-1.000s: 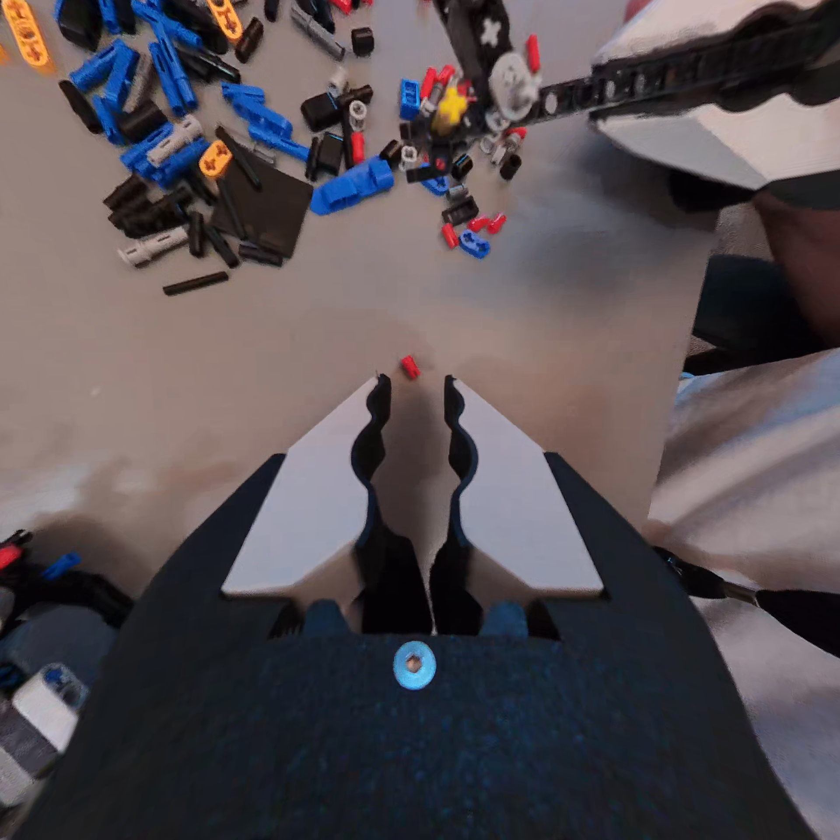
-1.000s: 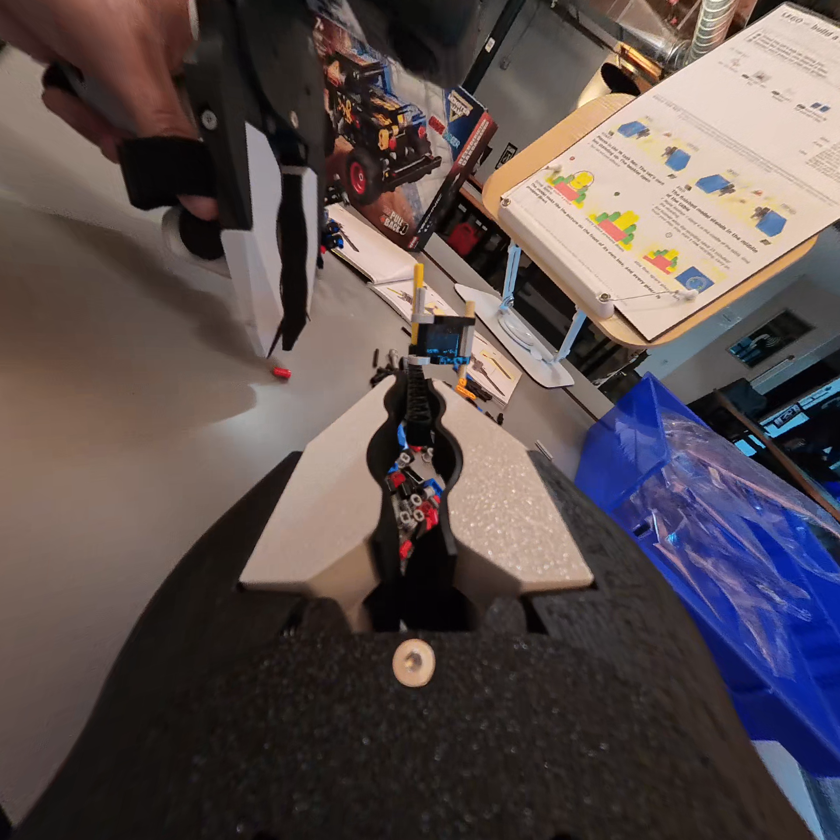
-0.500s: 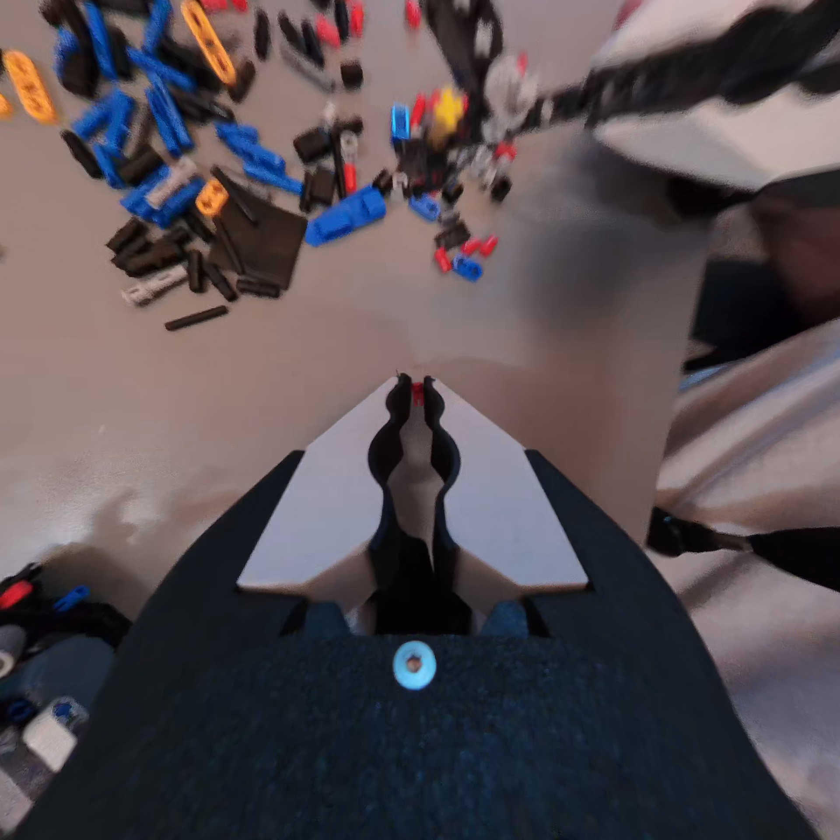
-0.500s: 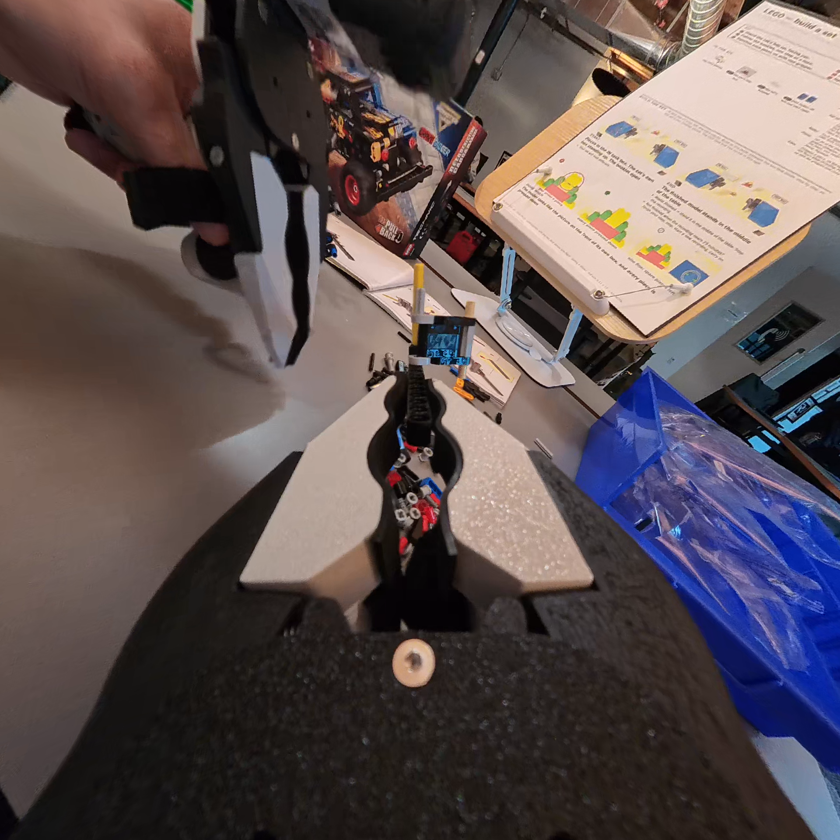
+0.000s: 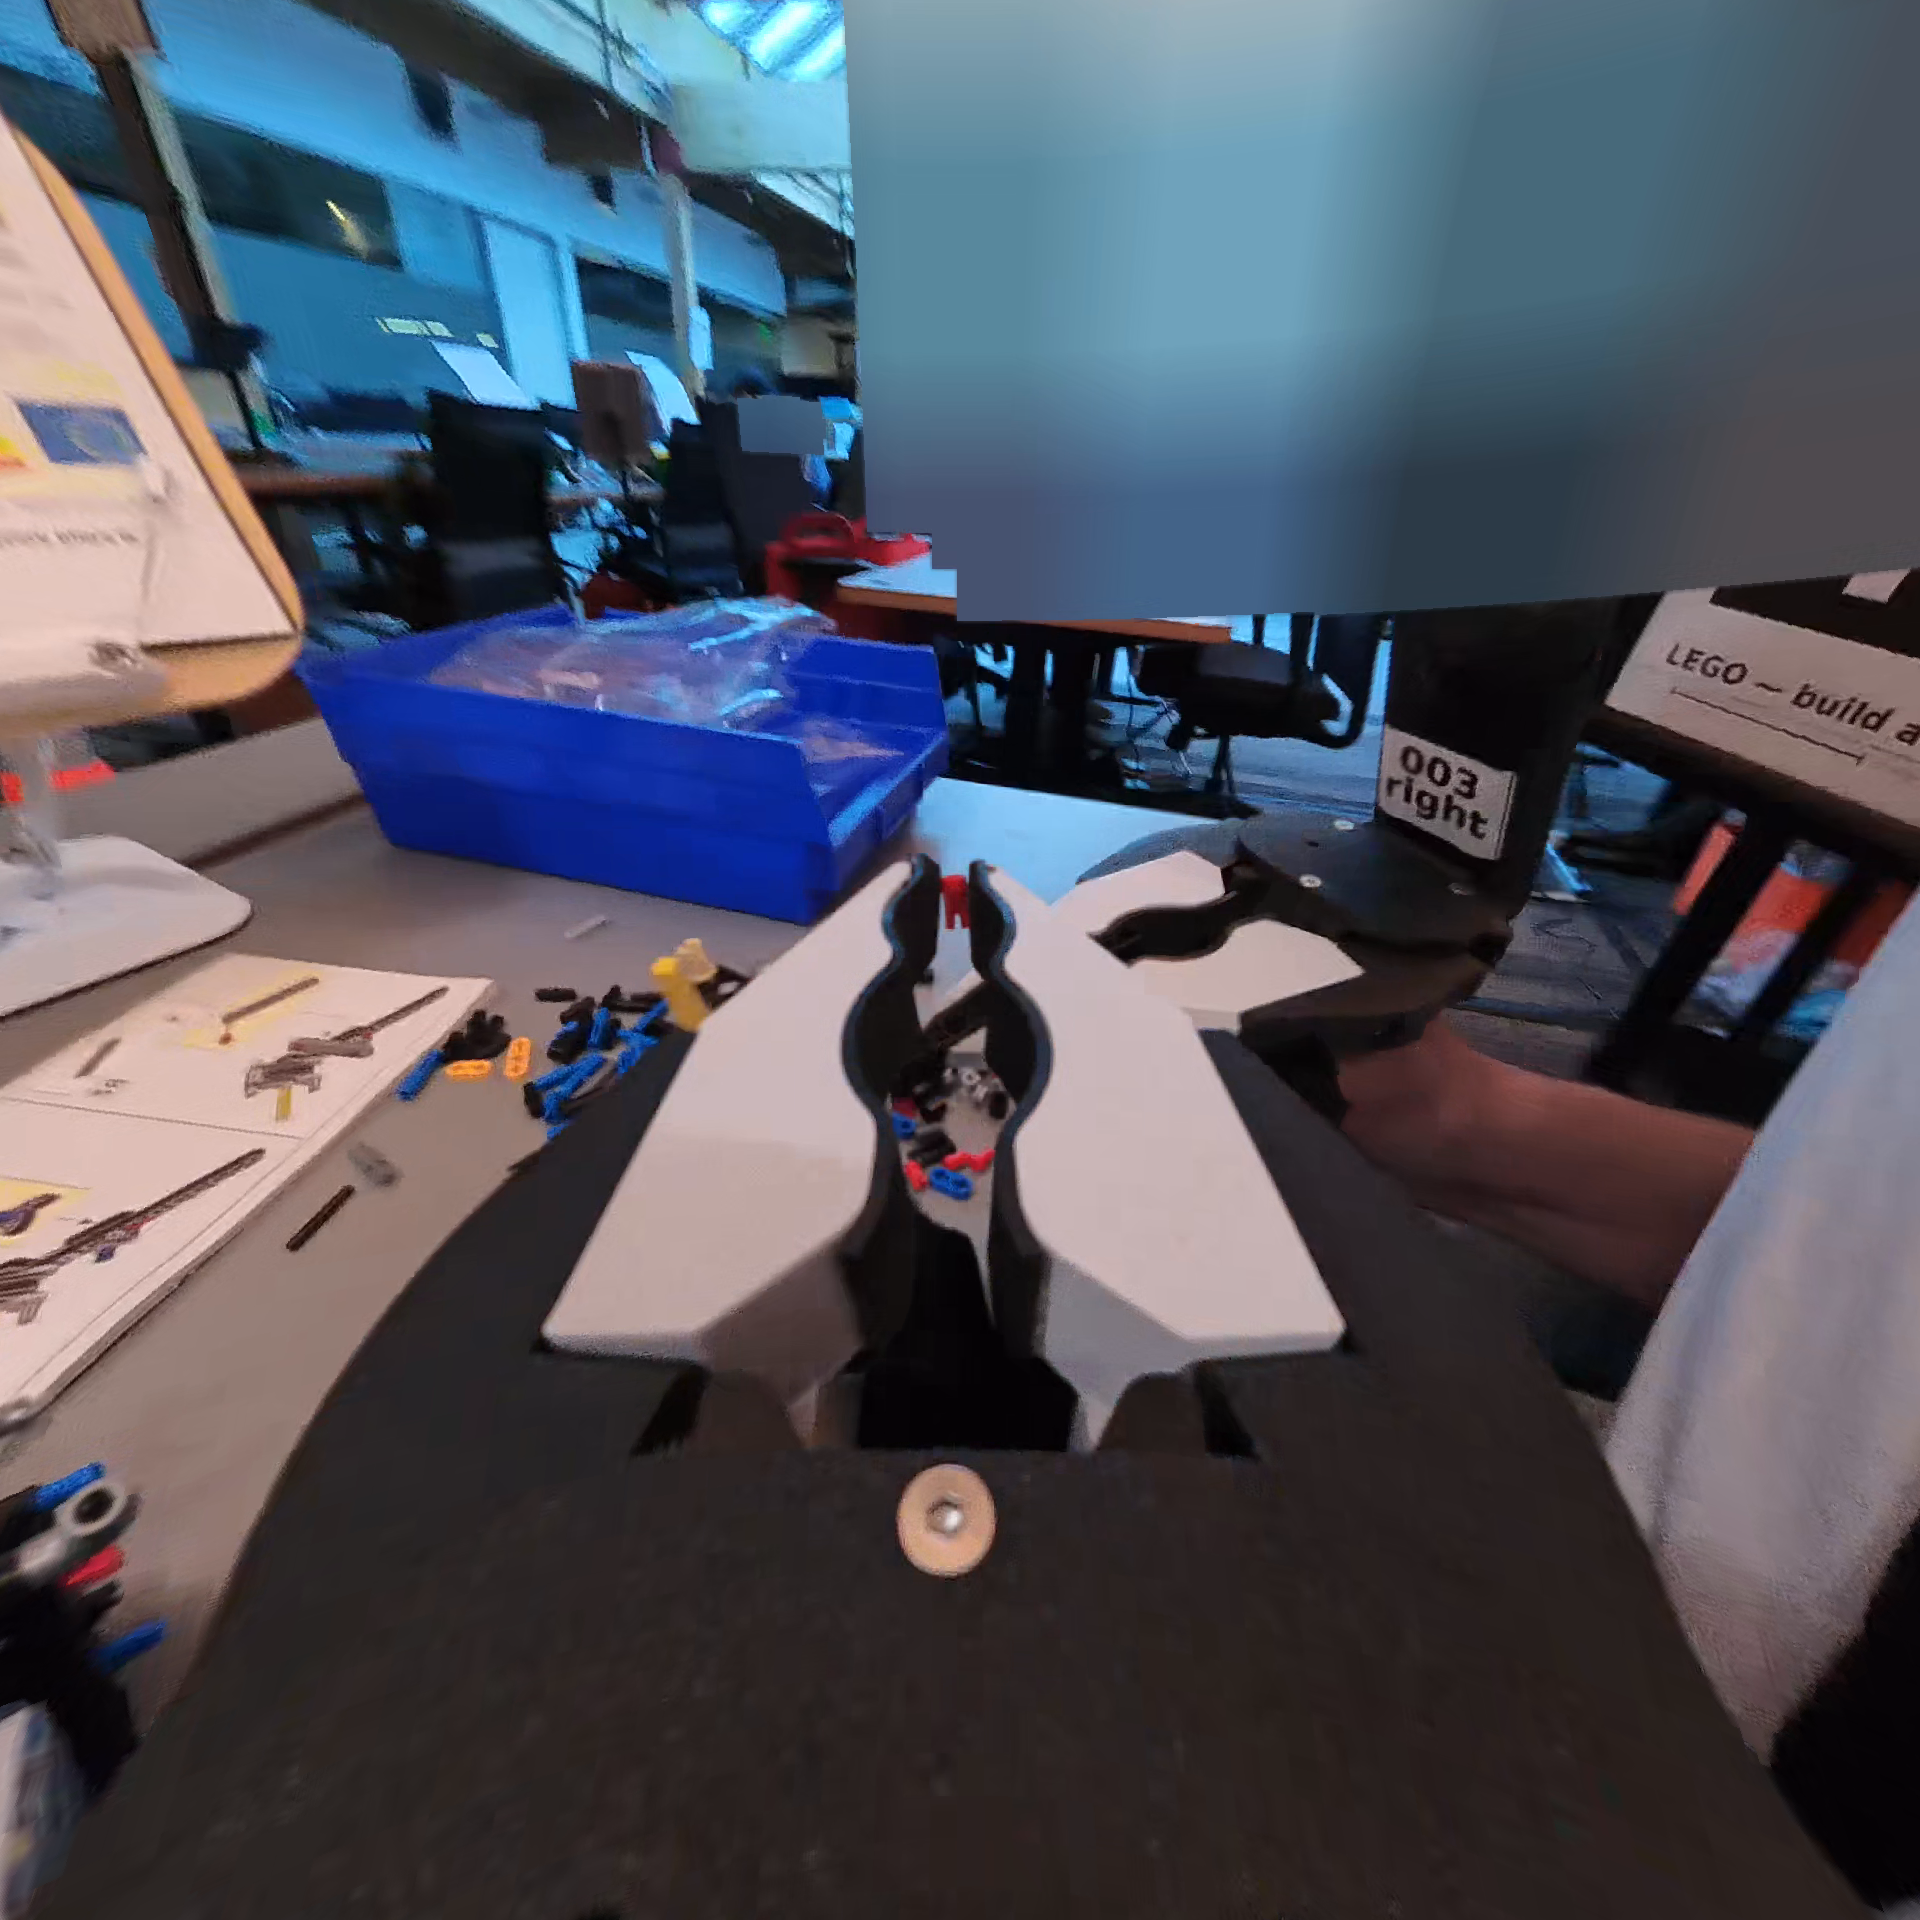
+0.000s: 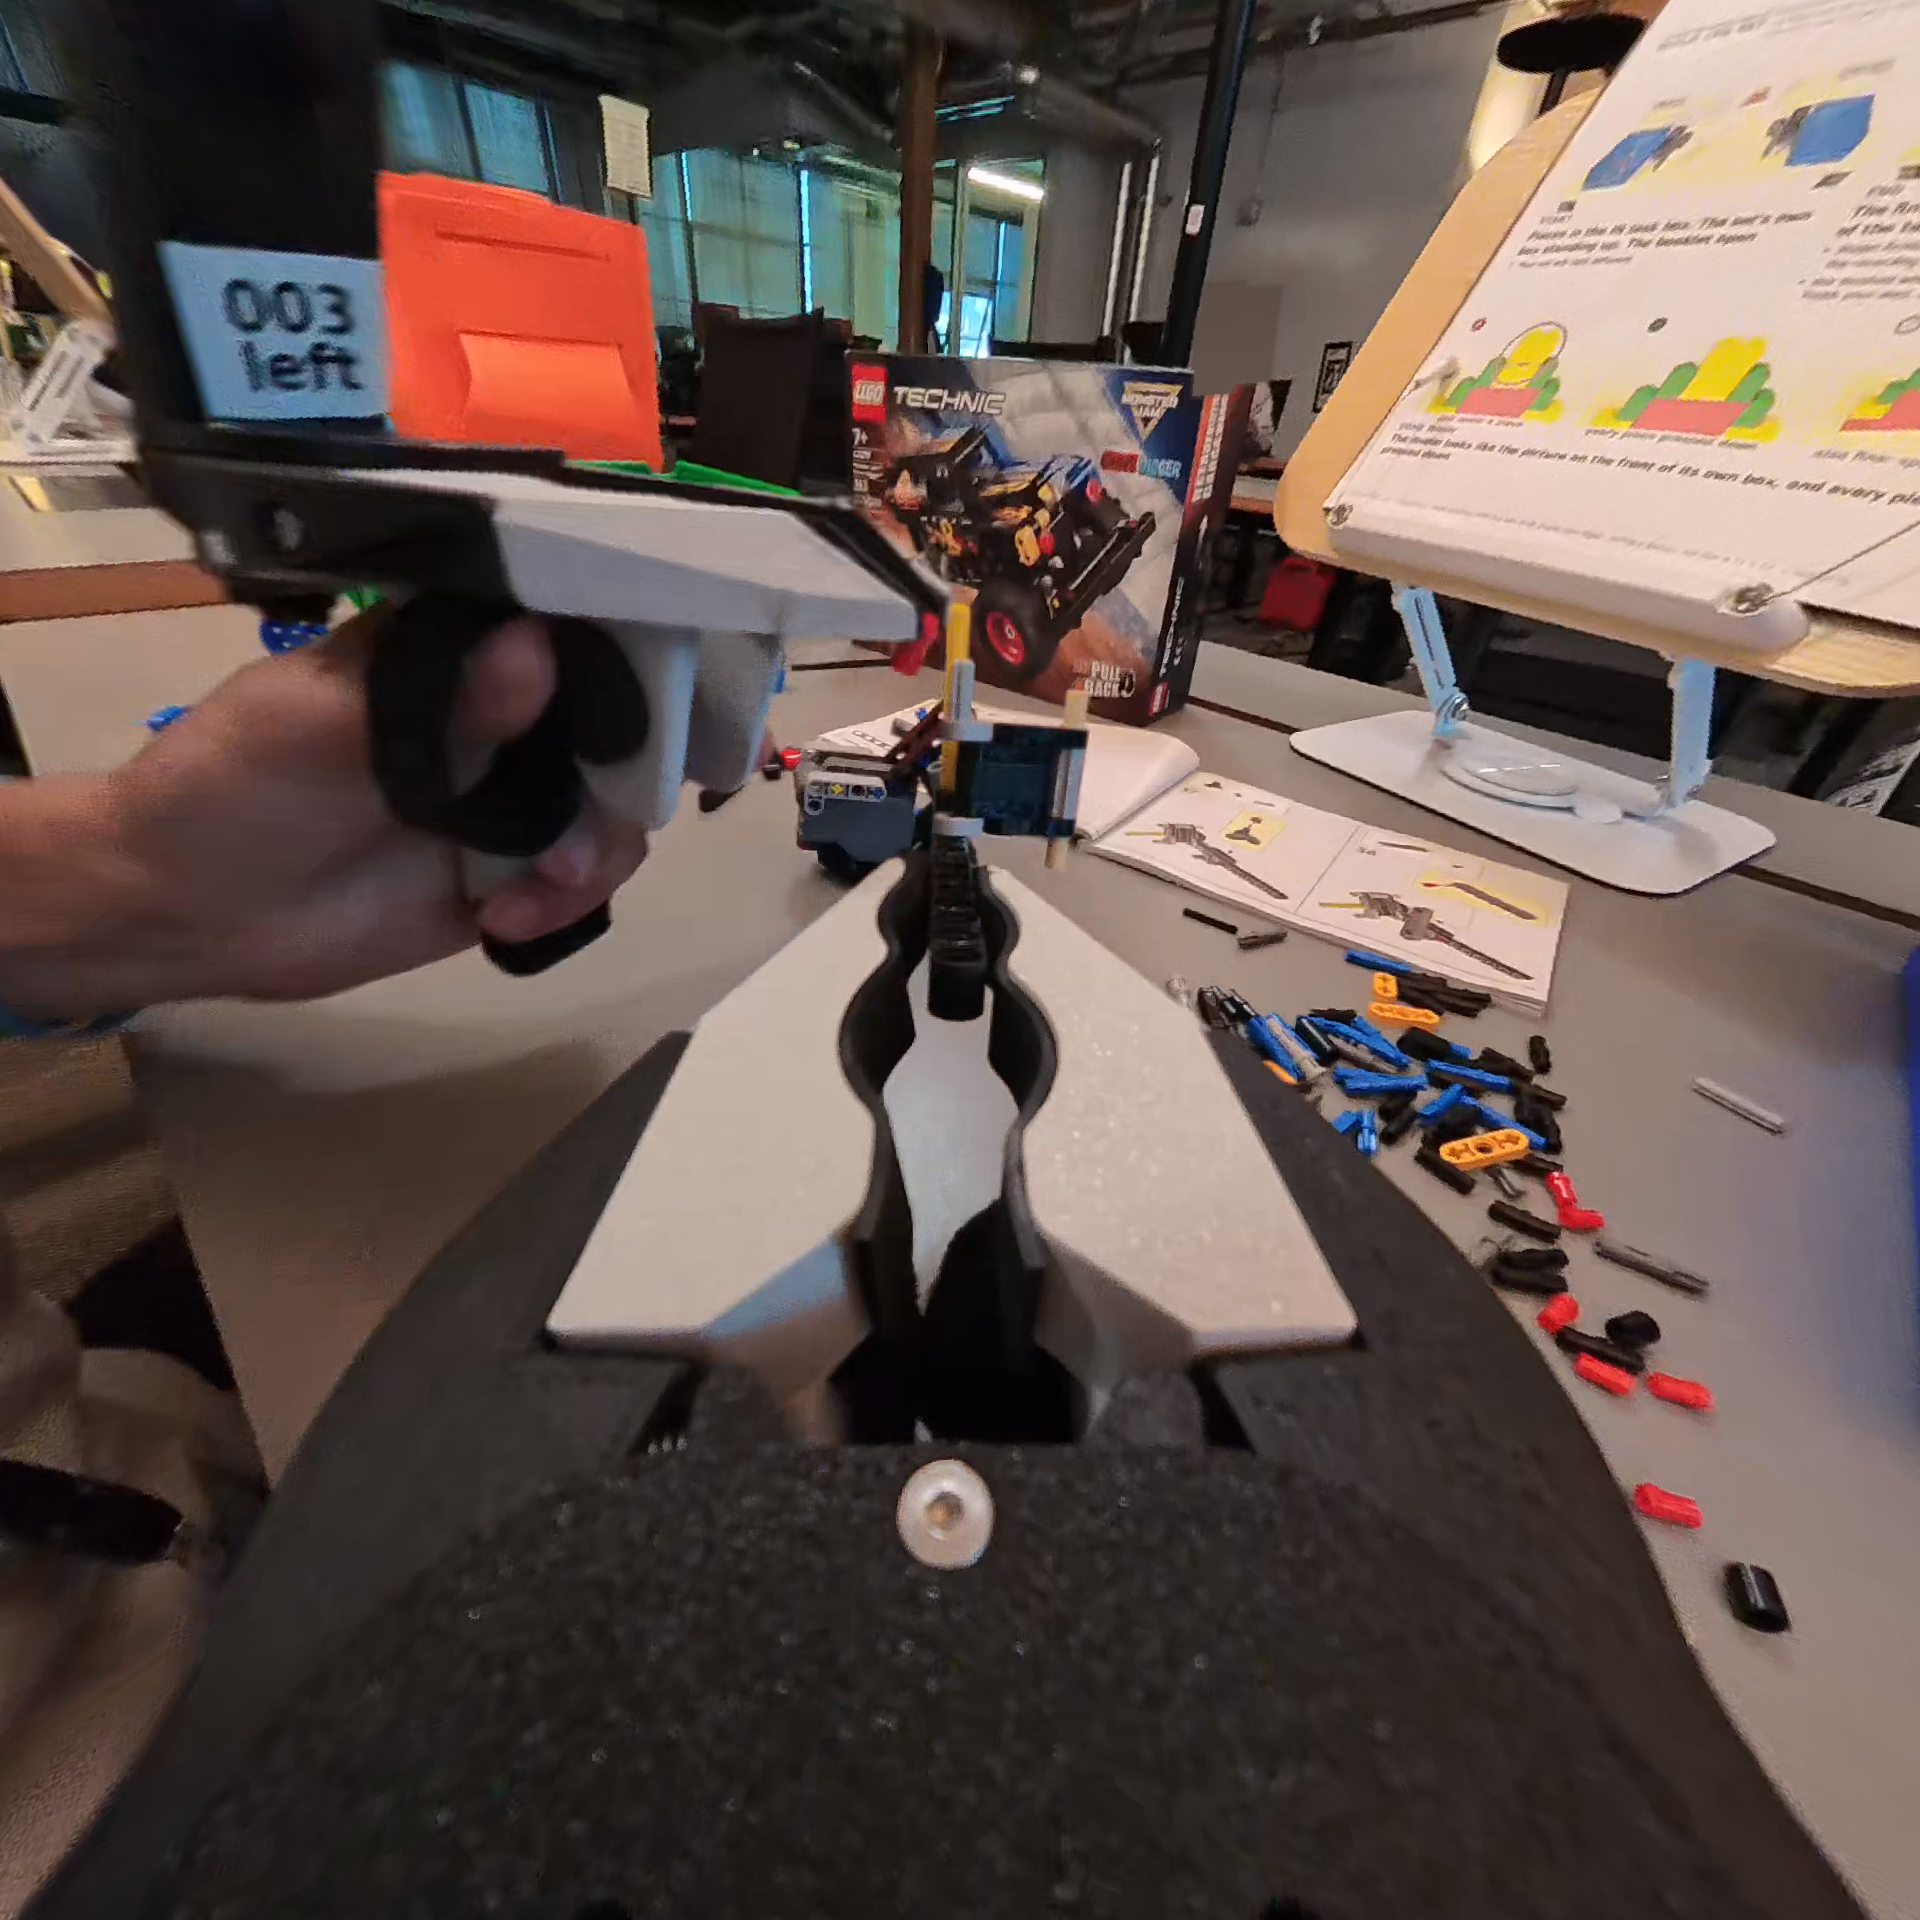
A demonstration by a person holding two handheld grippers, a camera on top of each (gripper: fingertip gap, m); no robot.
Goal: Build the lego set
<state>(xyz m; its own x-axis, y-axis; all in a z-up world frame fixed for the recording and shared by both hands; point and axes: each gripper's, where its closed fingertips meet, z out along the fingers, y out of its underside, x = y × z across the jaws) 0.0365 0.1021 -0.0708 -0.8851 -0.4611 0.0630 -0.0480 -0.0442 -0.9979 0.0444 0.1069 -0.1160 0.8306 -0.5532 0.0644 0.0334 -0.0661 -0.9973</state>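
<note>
Our left gripper point(image 5: 954, 902) has its tips pinched on a tiny red peg point(image 5: 953, 900) and is held up off the table, level with the far edge. From the right wrist view the same gripper point(image 6: 928, 621) sits sideways with the peg point(image 6: 914, 652) poking out just left of a yellow rod point(image 6: 956, 665) on the half-built model point(image 6: 992, 790) — close, but we can't tell if they touch.

Our right gripper point(image 6: 948, 914) is clamped on the black ribbed stem of that model, which stands up out of the tips: a dark blue block on top, the yellow rod on its left and a tan peg point(image 6: 1067, 779) on its right. In the left wrist view we only see the right gripper point(image 5: 1195, 935) from the side, and the model is hidden behind our own fingers.

Further out on the grey table point(image 6: 727, 935) there's a loose scatter of blue, black, orange and red pieces point(image 6: 1455, 1101) to the right, with the open instruction booklet point(image 6: 1320, 883) behind them. The set's box point(image 6: 1039, 520) stands upright at the back, and a tilted board with printed sheets point(image 6: 1662, 364) sits on a white stand at the right. A blue bin point(image 5: 644, 758) holding clear plastic bags sits at the far side of the table in the left wrist view.
</note>
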